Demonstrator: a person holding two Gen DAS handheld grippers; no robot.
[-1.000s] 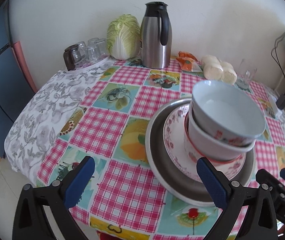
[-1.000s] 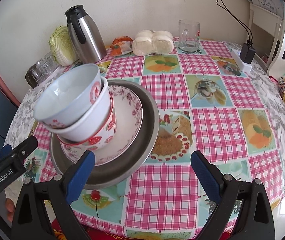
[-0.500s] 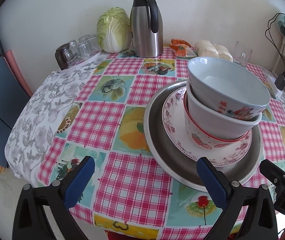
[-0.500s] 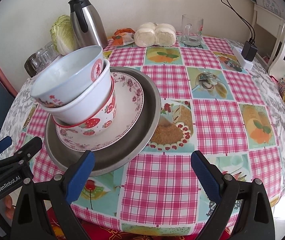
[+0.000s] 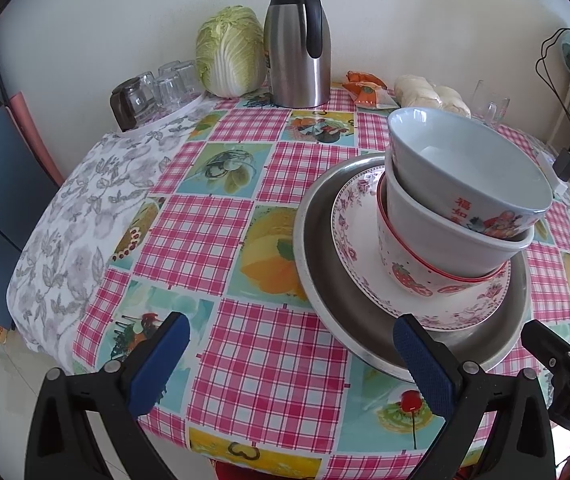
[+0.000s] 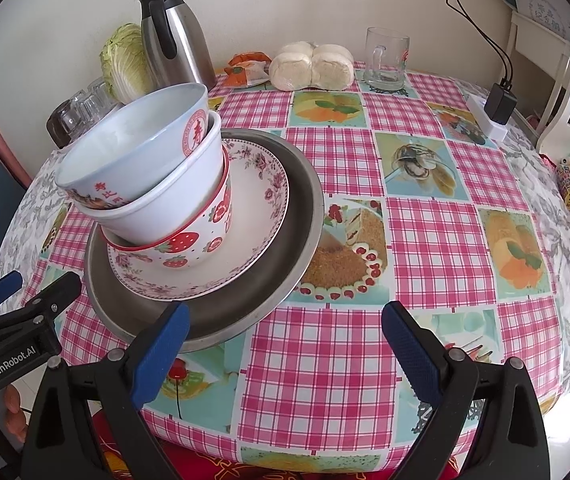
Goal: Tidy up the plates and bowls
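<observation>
A stack of dishes stands on the checked tablecloth. At the bottom is a wide metal plate [image 5: 317, 280] [image 6: 297, 240], then a floral plate [image 5: 349, 232] [image 6: 257, 208], a strawberry bowl [image 5: 409, 276] [image 6: 189, 244], a plain white bowl [image 5: 437, 236] [image 6: 173, 204] and a tilted bowl with red characters [image 5: 465, 168] [image 6: 133, 148]. My left gripper [image 5: 289, 344] hangs open at the table's near edge, left of the stack, and holds nothing. My right gripper [image 6: 285, 332] is open and empty to the stack's right, its left finger in front of the metal plate's rim.
At the back stand a steel thermos [image 5: 297, 44], a cabbage [image 5: 229, 56], several glasses [image 5: 157, 88], wrapped buns [image 6: 313, 66], an orange snack packet [image 6: 245, 70] and a glass mug [image 6: 387, 58]. A charger on a power strip [image 6: 493, 112] lies far right. The table edge is just below both grippers.
Both views have shifted slightly, and the stack now sits a little higher in each frame. The dishes have not moved. Both grippers remain open and empty.
</observation>
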